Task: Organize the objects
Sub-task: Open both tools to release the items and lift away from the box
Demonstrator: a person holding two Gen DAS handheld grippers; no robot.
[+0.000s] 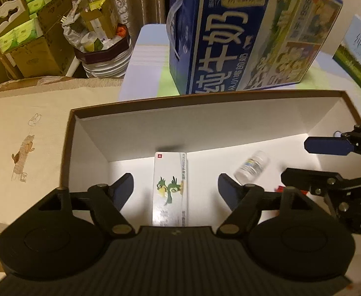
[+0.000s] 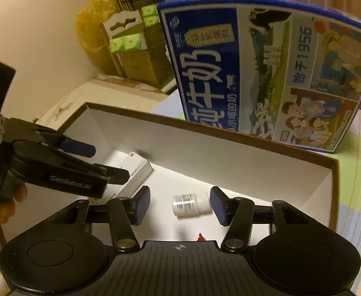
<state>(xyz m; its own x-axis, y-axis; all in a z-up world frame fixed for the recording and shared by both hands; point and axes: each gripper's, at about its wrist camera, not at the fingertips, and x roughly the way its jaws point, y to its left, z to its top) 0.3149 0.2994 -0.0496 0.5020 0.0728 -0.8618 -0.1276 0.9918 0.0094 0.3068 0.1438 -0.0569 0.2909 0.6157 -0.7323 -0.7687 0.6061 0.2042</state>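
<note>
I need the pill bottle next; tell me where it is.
The pill bottle lies on its side on the box floor, between the right gripper's open fingers, right of the bird carton.

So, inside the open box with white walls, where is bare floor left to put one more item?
Free: the white floor between the left wall and the flat white bird-printed carton, and the right corner beyond the lying small white bottle. Crowded: between carton and bottle, where both open grippers hover.

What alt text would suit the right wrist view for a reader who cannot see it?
The right hand-held gripper hangs open around a small white bottle lying inside a shallow white tray. The left hand-held gripper reaches over a flat medicine box; a blue milk carton stands behind.
</note>
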